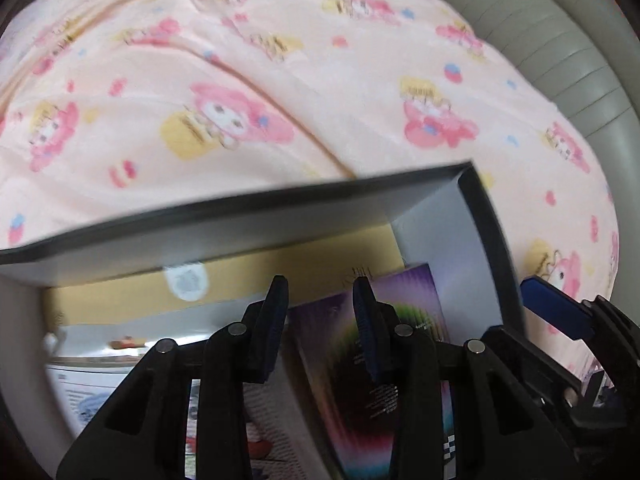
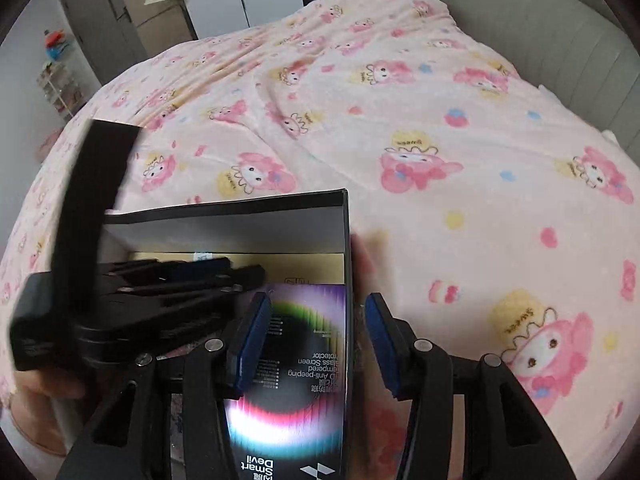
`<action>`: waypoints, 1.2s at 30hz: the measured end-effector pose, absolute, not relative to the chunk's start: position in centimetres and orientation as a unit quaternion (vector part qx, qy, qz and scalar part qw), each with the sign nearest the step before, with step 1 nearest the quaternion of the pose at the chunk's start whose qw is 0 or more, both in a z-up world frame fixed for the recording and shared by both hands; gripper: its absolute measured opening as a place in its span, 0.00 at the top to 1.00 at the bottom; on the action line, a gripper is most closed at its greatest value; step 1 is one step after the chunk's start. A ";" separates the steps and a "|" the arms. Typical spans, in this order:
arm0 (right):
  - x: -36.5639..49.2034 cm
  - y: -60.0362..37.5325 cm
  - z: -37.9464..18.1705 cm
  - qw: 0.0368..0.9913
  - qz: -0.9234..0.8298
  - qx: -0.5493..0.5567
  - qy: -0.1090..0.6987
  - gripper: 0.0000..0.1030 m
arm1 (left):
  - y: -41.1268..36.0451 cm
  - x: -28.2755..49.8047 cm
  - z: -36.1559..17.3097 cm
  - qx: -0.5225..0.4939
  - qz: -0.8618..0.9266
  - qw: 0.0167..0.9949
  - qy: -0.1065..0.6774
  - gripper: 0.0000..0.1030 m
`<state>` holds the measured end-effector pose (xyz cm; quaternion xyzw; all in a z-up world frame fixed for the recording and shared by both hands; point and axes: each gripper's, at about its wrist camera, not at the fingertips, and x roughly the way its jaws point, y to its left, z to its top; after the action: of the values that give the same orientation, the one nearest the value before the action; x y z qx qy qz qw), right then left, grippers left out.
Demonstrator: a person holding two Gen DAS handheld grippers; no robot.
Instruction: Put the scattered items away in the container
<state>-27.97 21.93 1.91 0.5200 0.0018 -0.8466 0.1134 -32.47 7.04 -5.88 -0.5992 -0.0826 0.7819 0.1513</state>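
Observation:
A dark open box [image 1: 476,216] [image 2: 280,210] rests on the pink blanket. Inside lie a screen-protector package with a rainbow print [image 1: 348,360] [image 2: 296,364], a yellow flat box [image 1: 280,268] [image 2: 280,260] and printed paper items [image 1: 88,392]. My left gripper [image 1: 320,308] hangs open over the box interior, above the rainbow package, holding nothing; it also shows in the right wrist view [image 2: 224,272]. My right gripper [image 2: 314,340] is open, its jaws straddling the box's right wall, one finger [image 2: 252,340] over the package. Its blue finger [image 1: 556,312] shows in the left wrist view.
The pink cartoon-print blanket [image 1: 320,80] [image 2: 440,140] covers the bed all around the box. A grey padded headboard [image 1: 560,52] [image 2: 540,32] runs along the right. Wardrobe doors, a cardboard box [image 2: 156,8] and a shelf [image 2: 60,84] stand at the far side.

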 end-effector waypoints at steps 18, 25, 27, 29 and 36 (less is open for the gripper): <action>-25.8 21.2 3.5 0.130 -0.858 0.497 -0.011 0.56 | 4.2 -25.6 0.3 -0.520 0.829 0.173 -0.111 0.71; -20.5 20.4 5.8 0.151 -0.875 0.460 -0.004 0.56 | 2.6 -19.6 2.7 -0.503 0.838 0.175 -0.121 0.71; -18.2 20.2 6.1 0.156 -0.879 0.450 -0.014 0.56 | 2.4 -17.1 3.6 -0.496 0.847 0.163 -0.101 0.71; -16.0 19.8 6.1 0.165 -0.877 0.449 -0.032 0.56 | 2.2 -14.8 4.3 -0.492 0.853 0.152 -0.083 0.71; -10.1 16.1 6.8 0.222 -0.869 0.441 -0.027 0.56 | -1.0 -8.2 5.8 -0.493 0.858 0.125 -0.070 0.71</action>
<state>-10.06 16.14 6.80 0.4411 -0.0271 -0.8692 0.2217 -8.15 -1.00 5.84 -0.4927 -0.0696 0.8583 0.1250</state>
